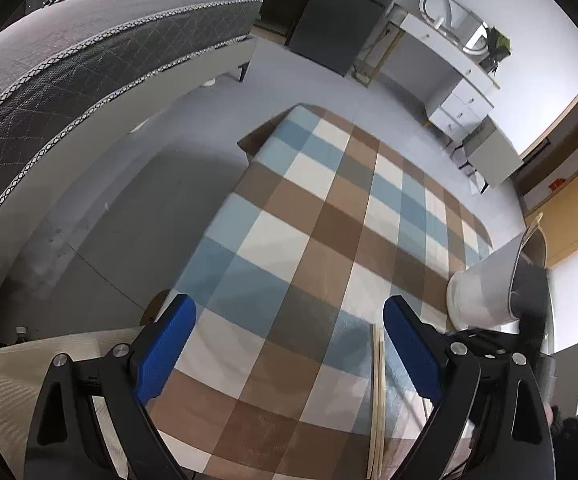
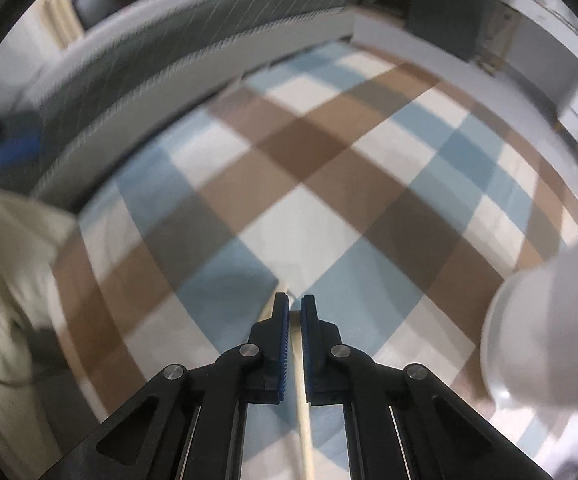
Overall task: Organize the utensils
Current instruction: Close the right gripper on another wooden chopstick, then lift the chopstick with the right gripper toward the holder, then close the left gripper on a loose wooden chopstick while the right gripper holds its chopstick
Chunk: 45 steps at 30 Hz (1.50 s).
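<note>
Here we see our right gripper [image 2: 295,306] at the frame's lower middle, nearly closed on a pale wooden chopstick [image 2: 303,420] over the checked cloth [image 2: 309,208]. A white holder [image 2: 545,336] sits lower right. Our left gripper [image 1: 289,320] gapes wide, empty, beside more chopsticks [image 1: 377,400].

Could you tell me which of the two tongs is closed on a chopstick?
The right tongs: their pads pinch a pale chopstick. The left tongs gape wide with nothing between them.
</note>
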Motion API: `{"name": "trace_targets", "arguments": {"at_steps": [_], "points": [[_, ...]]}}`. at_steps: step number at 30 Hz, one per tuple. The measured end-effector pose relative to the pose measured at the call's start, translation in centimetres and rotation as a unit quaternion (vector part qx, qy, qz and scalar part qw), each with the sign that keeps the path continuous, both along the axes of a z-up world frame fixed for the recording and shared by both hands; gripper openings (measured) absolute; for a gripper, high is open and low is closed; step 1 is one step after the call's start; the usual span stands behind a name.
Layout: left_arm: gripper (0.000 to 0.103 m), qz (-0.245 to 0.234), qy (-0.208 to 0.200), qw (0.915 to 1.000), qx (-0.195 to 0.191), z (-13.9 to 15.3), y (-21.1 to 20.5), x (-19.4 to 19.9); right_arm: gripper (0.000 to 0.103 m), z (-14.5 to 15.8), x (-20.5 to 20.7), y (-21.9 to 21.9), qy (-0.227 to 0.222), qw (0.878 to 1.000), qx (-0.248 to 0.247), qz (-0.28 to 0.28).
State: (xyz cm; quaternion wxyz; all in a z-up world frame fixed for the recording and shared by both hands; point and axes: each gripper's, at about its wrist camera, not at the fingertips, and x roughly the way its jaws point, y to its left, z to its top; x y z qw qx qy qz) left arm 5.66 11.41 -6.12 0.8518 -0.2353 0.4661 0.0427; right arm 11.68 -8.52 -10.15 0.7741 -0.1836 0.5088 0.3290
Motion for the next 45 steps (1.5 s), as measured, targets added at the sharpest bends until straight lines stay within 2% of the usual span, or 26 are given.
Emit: {"name": "trace_targets", "arguments": {"at_steps": [4, 6, 11, 18, 22, 26, 30, 33, 36, 38, 41, 45], "points": [[0.092, -0.029, 0.025, 0.9993, 0.003, -1.1, -1.6, 0.4, 0.005, 2.6, -0.8, -3.0, -0.016, 0.993, 0.088, -0.078], [0.092, -0.048, 0.038, 0.9981, 0.011, -1.8, -2.9, 0.6, 0.005, 3.7, -1.2, -4.8, -0.019, 0.984, 0.139, -0.111], [0.092, -0.085, 0.08, 0.9929, 0.023, -3.8, -5.6, 1.2, 0.005, 5.9, -2.1, -8.5, -0.032, 0.958, 0.227, -0.174], [0.092, -0.108, 0.117, 0.9859, 0.051, -6.5, -8.6, 1.8, 0.005, 7.2, -3.1, -12.2, -0.042, 0.929, 0.296, -0.218], [0.092, -0.124, 0.123, 0.9804, 0.092, -7.1, -10.4, 1.8, 0.005, 7.5, -3.8, -14.1, -0.046, 0.911, 0.339, -0.231], [0.092, -0.135, 0.132, 0.9747, 0.12, -7.8, -11.6, 1.8, 0.005, 8.3, -3.9, -14.7, -0.069, 0.908, 0.347, -0.224], [0.092, -0.133, 0.146, 0.9735, 0.115, -8.8, -11.4, 2.0, 0.005, 8.5, -4.0, -15.2, -0.069, 0.906, 0.349, -0.23], [0.092, -0.139, 0.135, 0.9721, 0.133, -8.7, -11.8, 1.6, 0.005, 9.1, -4.2, -15.2, -0.078, 0.904, 0.355, -0.224], [0.092, -0.138, 0.134, 0.9731, 0.127, -8.7, -11.6, 1.5, 0.005, 9.7, -4.6, -15.6, -0.094, 0.898, 0.372, -0.215], [0.092, -0.141, 0.131, 0.9726, 0.131, -8.7, -11.6, 1.6, 0.005, 10.0, -4.6, -15.6, -0.102, 0.899, 0.37, -0.212], [0.094, -0.155, 0.128, 0.9668, 0.158, -9.0, -12.3, 2.0, 0.005, 10.0, -4.4, -15.5, -0.103, 0.899, 0.367, -0.214], [0.093, -0.156, 0.132, 0.9669, 0.153, -9.1, -12.2, 2.8, 0.005, 10.2, -4.3, -15.5, -0.102, 0.895, 0.374, -0.219]]}}
